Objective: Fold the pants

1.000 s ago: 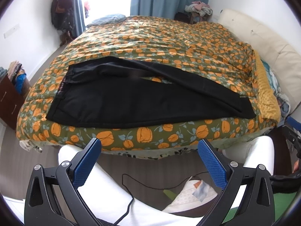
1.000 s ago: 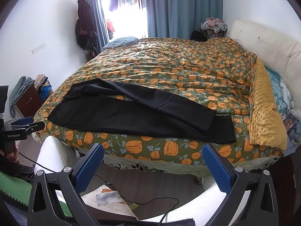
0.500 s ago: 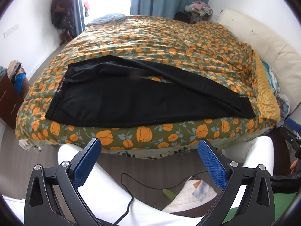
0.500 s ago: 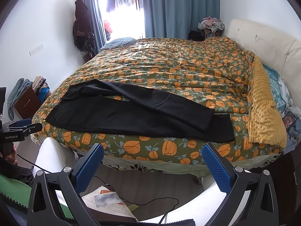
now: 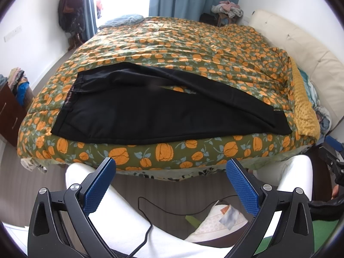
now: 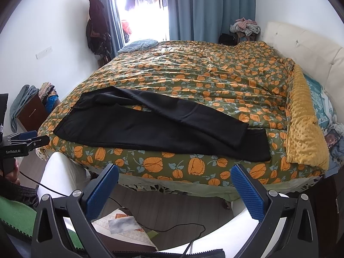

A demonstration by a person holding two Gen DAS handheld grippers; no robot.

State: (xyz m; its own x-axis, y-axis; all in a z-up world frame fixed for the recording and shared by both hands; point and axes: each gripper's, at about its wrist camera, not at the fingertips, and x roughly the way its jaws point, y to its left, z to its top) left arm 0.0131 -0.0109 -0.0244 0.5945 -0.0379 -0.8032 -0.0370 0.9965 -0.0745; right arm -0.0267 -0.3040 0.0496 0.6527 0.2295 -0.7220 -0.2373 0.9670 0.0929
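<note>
Black pants (image 5: 137, 116) lie flat along the near edge of a bed with a green and orange flowered quilt (image 5: 189, 43), waistband at the left, leg ends at the right. The far leg lies across the near one. They also show in the right wrist view (image 6: 163, 129). My left gripper (image 5: 171, 182) is open and empty, held low in front of the bed, apart from the pants. My right gripper (image 6: 175, 186) is open and empty too, in front of the bed's edge. The left gripper also shows at the left edge of the right wrist view (image 6: 25, 139).
A yellow dotted blanket (image 6: 305, 129) lies at the bed's right end by a cream headboard (image 6: 301, 49). A brown cabinet with clothes (image 5: 10, 107) stands left of the bed. The person's white-trousered legs (image 5: 120, 219), a cable and a slipper (image 5: 219, 223) are below.
Both grippers have drifted slightly, so the views shift a little. The pants have not moved and both grippers stay open.
</note>
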